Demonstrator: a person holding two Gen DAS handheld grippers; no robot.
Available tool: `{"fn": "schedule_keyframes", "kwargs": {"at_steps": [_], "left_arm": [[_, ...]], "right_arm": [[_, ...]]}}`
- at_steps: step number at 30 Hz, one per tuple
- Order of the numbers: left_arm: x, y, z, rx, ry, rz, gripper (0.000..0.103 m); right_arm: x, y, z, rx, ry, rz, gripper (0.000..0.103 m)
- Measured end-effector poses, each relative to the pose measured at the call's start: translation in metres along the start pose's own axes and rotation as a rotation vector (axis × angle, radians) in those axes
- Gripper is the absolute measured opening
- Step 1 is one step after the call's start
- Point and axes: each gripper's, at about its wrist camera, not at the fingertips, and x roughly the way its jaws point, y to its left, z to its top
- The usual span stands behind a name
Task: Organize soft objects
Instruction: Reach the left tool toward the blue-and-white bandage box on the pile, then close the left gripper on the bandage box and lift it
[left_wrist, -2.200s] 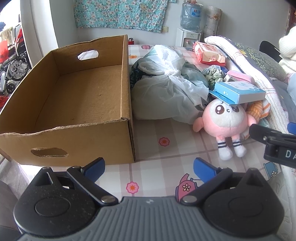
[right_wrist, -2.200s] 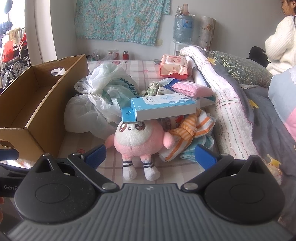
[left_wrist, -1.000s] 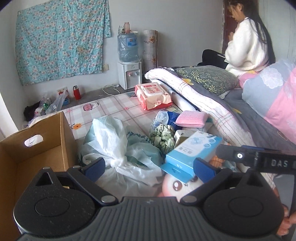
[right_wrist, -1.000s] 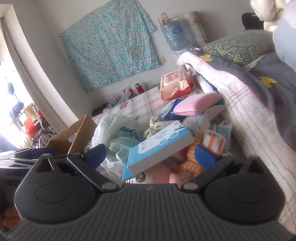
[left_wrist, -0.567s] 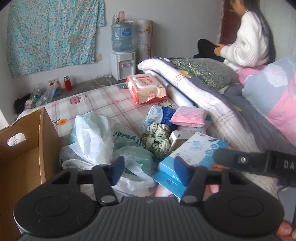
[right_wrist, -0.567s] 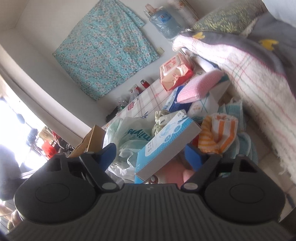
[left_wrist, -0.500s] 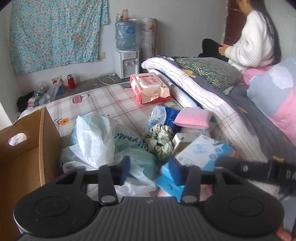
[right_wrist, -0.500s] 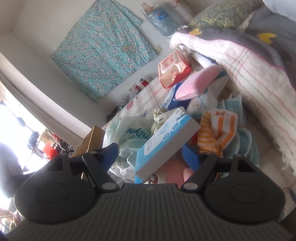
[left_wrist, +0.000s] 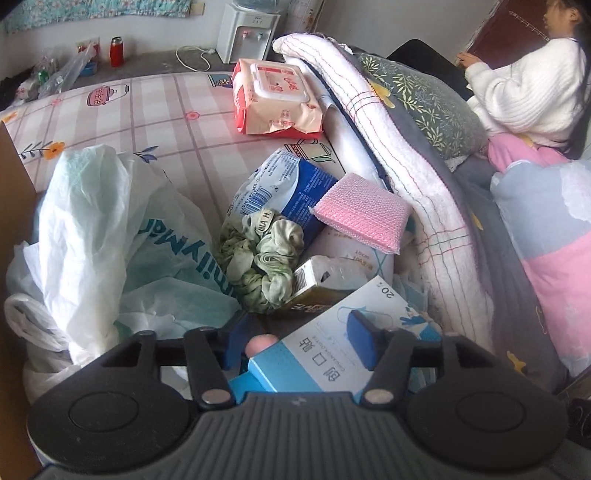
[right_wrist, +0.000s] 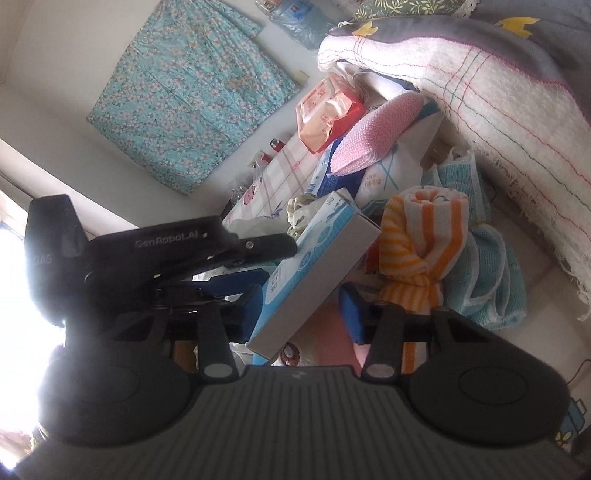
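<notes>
Bed sheet (left_wrist: 147, 103), pink-checked, carries the whole pile. A folded quilt (left_wrist: 406, 147) runs along the bed's right edge. A cardboard box (left_wrist: 11, 184) stands at its left edge.

1. Largest loose item: a white plastic bag (left_wrist: 110, 229), just beside the cardboard box.
2. Blue carton (left_wrist: 332, 343) lies tilted at the near edge of the pile, on top of the pink plush toy (left_wrist: 260, 343). Only slivers of the toy show beneath it.
3. Smaller soft items: orange striped towel (right_wrist: 417, 236), pink sponge (left_wrist: 362, 218), green scrunchie (left_wrist: 258, 254).

Change: a second ago both grippers stood spread wide, above the pile. Both have since come down onto the blue carton. Judgement: the rigid carton must be cleared first, because it covers the plush toy. No soft item has yet been moved to the cardboard box.

Pose:
- Left gripper (left_wrist: 295, 325) points steeply down. Its fingers are opening and straddle one corner of the carton.
- Right gripper (right_wrist: 300, 299) is rolled and points shallowly down. Its fingers are closing around the carton's grey side. The left finger appears to touch it; the right one shows a gap, so no firm pinch yet.
</notes>
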Motion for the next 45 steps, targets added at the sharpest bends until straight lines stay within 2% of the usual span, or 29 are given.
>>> {"fn": "schedule_keyframes", "kwargs": {"at_steps": [4, 13, 20, 24, 34, 40, 45], "left_arm": [[0.009, -0.003, 0.007, -0.011, 0.024, -0.022, 0.078], [0.005, 0.002, -0.002, -0.065, 0.096, -0.13, 0.074], [-0.026, 0.002, -0.028, -0.057, 0.074, -0.207, 0.073], [-0.037, 0.0, -0.043, -0.03, 0.059, -0.239, 0.072], [-0.044, -0.006, -0.067, 0.164, 0.006, -0.206, 0.064], [-0.038, -0.019, -0.077, 0.311, -0.053, -0.088, 0.047], [-0.042, -0.03, -0.086, 0.387, -0.087, -0.058, 0.046]], "right_arm": [[0.002, -0.004, 0.002, 0.009, 0.002, -0.005, 0.037], [-0.005, -0.011, 0.007, 0.011, -0.009, 0.002, 0.035], [-0.012, -0.019, 0.006, -0.011, 0.002, -0.011, 0.033], [-0.009, -0.03, 0.002, 0.028, 0.032, 0.016, 0.033], [-0.004, -0.036, 0.006, 0.053, 0.057, 0.049, 0.033], [-0.002, -0.034, 0.009, 0.043, 0.071, 0.049, 0.033], [-0.008, -0.024, 0.009, 0.015, 0.055, 0.021, 0.034]]}}
